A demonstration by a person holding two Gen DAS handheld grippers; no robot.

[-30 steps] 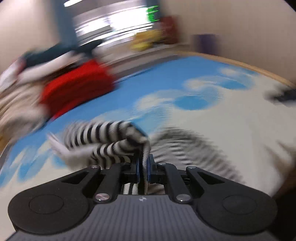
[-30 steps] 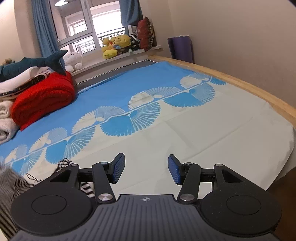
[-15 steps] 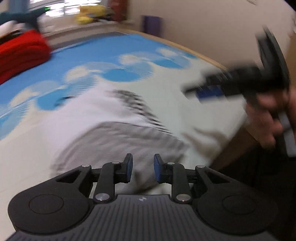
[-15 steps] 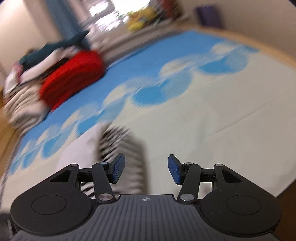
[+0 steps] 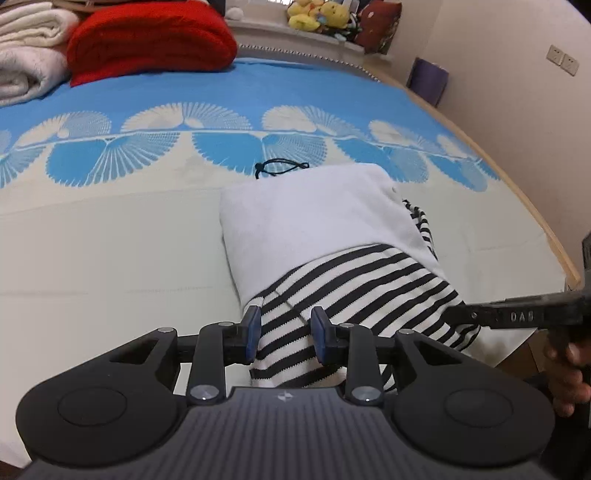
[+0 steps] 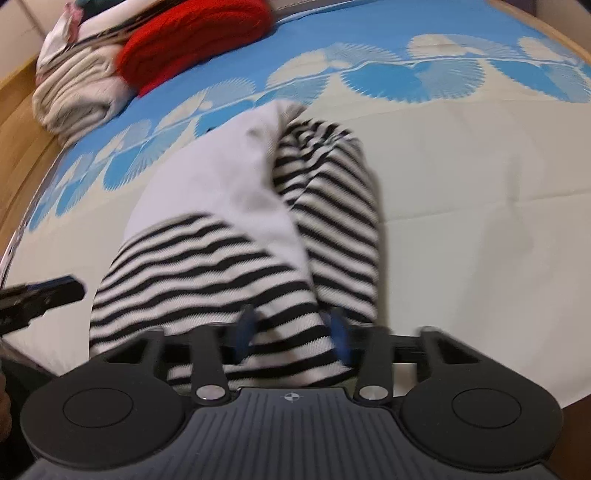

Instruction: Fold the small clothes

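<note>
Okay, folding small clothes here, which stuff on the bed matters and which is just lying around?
In the job: striped garment, left gripper, right gripper.
Lying about: red blanket, white blanket, black hair tie, plush toys.

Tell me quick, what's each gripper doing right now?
Left gripper: open, jaws just opening, striped garment lying between them.
Right gripper: jaws just closing around that garment; whether they grip it cannot be told.

Both wrist cams sit close over the bed's near edge, angled down. Left faces the windowsill; right faces the far-left corner. Shared: garment, red blanket.
</note>
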